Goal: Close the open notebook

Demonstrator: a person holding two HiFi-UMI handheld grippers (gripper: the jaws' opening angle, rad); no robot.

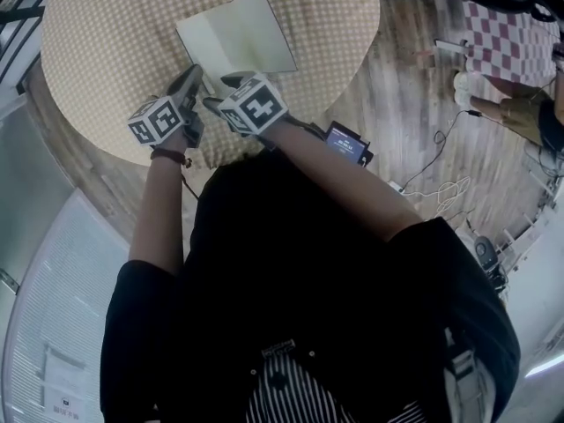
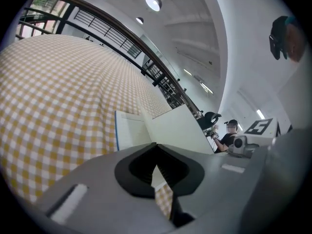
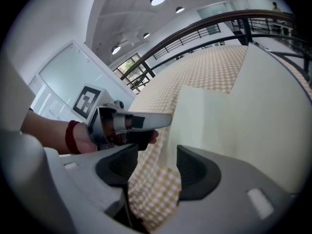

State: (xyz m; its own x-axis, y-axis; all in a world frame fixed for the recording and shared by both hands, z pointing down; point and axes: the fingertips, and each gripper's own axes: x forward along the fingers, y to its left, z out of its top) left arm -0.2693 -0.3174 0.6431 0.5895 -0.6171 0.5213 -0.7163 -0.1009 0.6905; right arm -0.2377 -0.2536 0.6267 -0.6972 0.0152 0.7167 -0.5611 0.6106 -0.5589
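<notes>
The black ribbed fingers (image 2: 139,172) of the left gripper (image 2: 156,149) are being held with their tips together in the left gripper view, right at the near edge of the open cream-paged, blue-edged notebook (image 2: 130,130). Whether any paper is being pinched cannot be told. One leaf is being shown lying flat on the yellow-and-white checked tablecloth (image 2: 58,96), and the other is being shown tilted up. In the right gripper view, the fingers (image 3: 197,172) of the right gripper (image 3: 157,152) are being held moderately apart with nothing gripped. The cloth and the notebook's near edge are being framed between them, and the left gripper's tip is being shown touching that edge. In the head view, both grippers are being held side by side at the notebook's near corner, on the round cloth.
</notes>
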